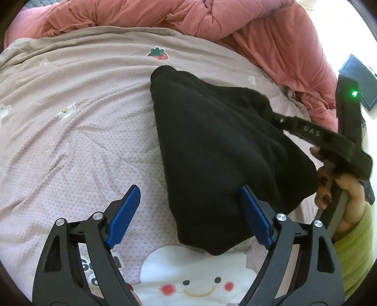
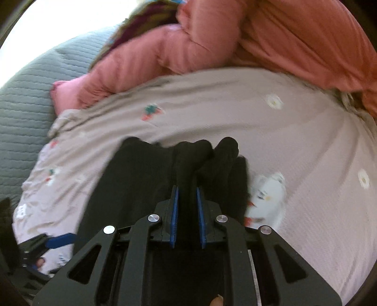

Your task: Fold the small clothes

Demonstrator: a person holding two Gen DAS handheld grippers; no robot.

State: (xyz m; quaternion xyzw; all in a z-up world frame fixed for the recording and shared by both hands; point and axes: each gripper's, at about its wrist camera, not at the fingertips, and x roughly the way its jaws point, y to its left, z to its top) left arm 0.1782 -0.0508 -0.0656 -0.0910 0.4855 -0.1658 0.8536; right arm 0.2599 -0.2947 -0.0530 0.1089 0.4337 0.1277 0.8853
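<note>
A small black garment (image 1: 212, 146) lies bunched on a pale pink patterned blanket (image 1: 77, 131). In the left wrist view my left gripper (image 1: 188, 188) stands open just above the blanket, its right blue pad against the garment's near edge, nothing pinched between its pads. My right gripper (image 2: 187, 188) is shut on a fold of the black garment (image 2: 141, 179), whose cloth bulges up past the blue pads. From the left wrist view the right gripper's black body (image 1: 329, 143) reaches into the garment's right side, held by a person's hand (image 1: 339, 195).
A rumpled salmon-pink duvet (image 1: 179, 16) is piled along the far side of the blanket. A grey quilted mattress (image 2: 26, 98) shows at the left in the right wrist view. A white cloud print (image 1: 195, 273) marks the blanket's near part. A dark flat object (image 1: 358, 80) lies at far right.
</note>
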